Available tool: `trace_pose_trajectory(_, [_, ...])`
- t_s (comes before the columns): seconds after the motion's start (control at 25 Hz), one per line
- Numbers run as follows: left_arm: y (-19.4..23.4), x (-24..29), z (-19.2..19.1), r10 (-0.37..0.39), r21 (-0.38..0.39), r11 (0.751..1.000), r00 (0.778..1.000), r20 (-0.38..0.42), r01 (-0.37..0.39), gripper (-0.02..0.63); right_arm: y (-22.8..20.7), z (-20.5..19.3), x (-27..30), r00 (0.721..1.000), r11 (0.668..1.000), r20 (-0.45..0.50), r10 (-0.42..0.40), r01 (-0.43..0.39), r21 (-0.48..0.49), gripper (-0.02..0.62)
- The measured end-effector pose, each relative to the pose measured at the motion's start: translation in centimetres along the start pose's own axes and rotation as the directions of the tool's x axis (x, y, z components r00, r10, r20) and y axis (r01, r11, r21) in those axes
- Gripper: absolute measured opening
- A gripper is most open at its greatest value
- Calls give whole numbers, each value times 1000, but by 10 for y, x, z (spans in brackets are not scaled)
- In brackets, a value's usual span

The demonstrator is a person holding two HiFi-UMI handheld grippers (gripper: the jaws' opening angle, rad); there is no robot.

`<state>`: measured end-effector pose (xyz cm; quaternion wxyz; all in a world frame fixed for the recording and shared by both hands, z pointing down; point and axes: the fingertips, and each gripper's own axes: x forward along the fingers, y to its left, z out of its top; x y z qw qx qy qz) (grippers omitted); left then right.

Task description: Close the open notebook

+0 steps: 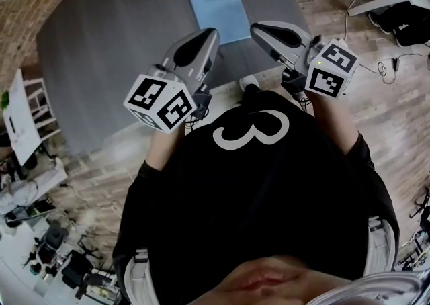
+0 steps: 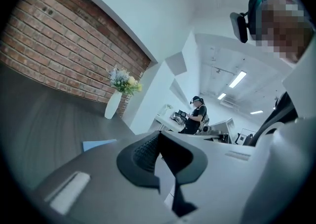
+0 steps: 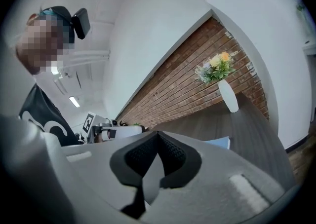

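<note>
I see the notebook lying flat at the upper middle of the head view, on the dark grey table. Its blue cover faces up and it looks closed. Neither tool touches it; both hang well short of it, over the table's near edge and close to my operator's black shirt.

The left gripper points up toward the notebook's lower left corner, with its marker cube at centre left. In its own view the two dark ribbed pads meet at the tips with nothing between them.

The right gripper sits just right of centre, aimed at the notebook's lower right corner, with its cube further right. Its pads are likewise pressed together and hold nothing.

Past the jaws, a white vase of flowers stands on the far end of the table against a brick wall. In the left gripper view a second person stands at a desk in the background.
</note>
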<state>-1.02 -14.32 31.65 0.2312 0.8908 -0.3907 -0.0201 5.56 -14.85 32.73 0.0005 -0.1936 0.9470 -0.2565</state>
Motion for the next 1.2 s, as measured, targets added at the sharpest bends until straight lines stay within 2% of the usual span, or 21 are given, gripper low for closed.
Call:
trace_pose_trajectory(0.28, [-7, -11, -4, 16, 45, 999, 1000, -4, -16, 17, 12, -2, -1, 1000, 999, 3, -11, 12, -51, 2])
trace_pose_trajectory(1.2, [-21, -14, -15, 26, 118, 993, 999, -44, -20, 17, 22, -10, -11, 999, 998, 3, -42, 42, -36, 2])
